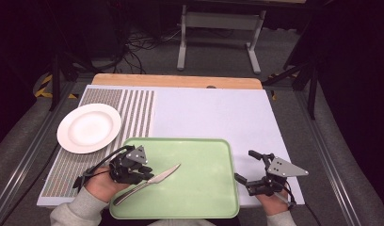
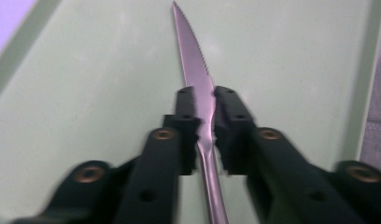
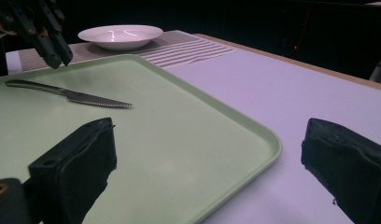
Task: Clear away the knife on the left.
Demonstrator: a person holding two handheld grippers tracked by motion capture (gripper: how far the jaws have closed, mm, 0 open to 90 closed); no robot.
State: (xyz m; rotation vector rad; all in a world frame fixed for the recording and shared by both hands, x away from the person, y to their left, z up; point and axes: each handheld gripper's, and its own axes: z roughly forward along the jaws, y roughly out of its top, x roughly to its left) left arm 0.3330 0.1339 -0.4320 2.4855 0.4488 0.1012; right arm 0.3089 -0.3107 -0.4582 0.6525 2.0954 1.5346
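Left gripper view: my left gripper (image 2: 205, 93) has its jaws pulled in to a thin slit, the knife (image 2: 193, 60) lined up in it, and contact is unclear. Right gripper view: the knife (image 3: 72, 95) lies flat on the green tray (image 3: 202, 121), with the left gripper's tips just above the handle, not touching. My right gripper (image 3: 209, 128) gapes wide and empty over the tray's near corner.

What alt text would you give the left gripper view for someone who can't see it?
Black tongs clamp a serrated knife near where blade meets handle, the blade pointing away. Under it lies a pale green tray, its rim at the edges.
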